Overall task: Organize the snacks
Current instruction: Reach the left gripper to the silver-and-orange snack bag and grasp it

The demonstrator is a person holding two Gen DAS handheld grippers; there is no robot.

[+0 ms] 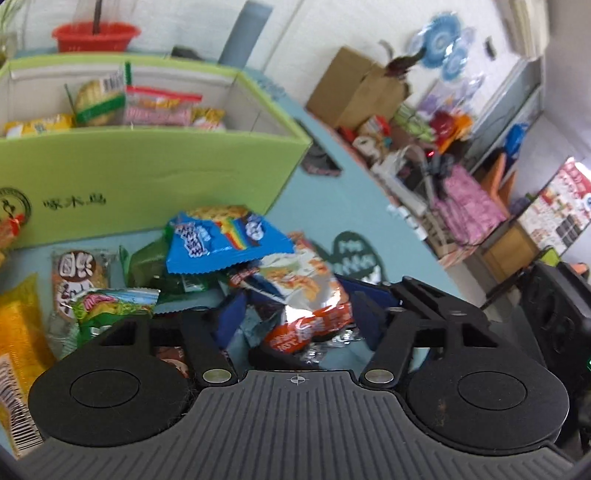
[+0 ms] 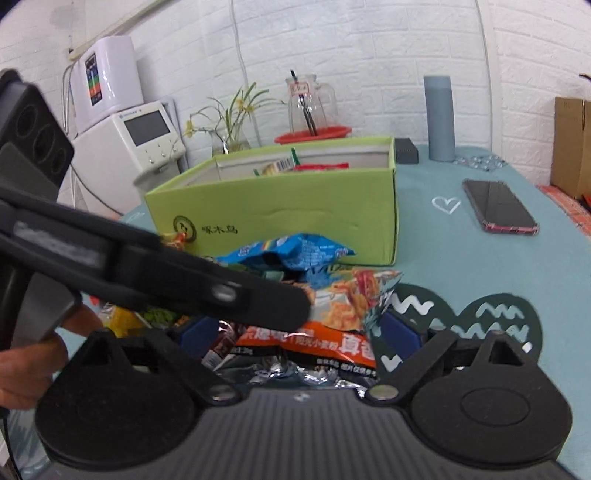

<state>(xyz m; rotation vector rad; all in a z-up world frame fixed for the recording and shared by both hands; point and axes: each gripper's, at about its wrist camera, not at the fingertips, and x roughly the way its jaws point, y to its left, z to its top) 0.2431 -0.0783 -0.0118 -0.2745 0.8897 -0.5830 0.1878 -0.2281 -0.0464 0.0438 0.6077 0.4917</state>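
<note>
Now both grippers are over the snack pile (image 1: 236, 266) on the teal table (image 2: 461, 258), just near the green box (image 2: 280, 214). Left gripper (image 1: 295, 314) stands around the orange packet (image 1: 306, 295); I cannot tell if it presses. Right gripper (image 2: 303, 332) is wide, holding nothing.

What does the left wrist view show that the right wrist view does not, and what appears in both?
Only the left wrist view shows the yellow packet at the pile's left edge and the cluttered shelf beyond the table. Only the right wrist view shows the phone on the tablecloth, the white appliance and a hand. Both show the green box holding snacks, the blue packet, the orange packet between each gripper's fingers, and the red basket.
</note>
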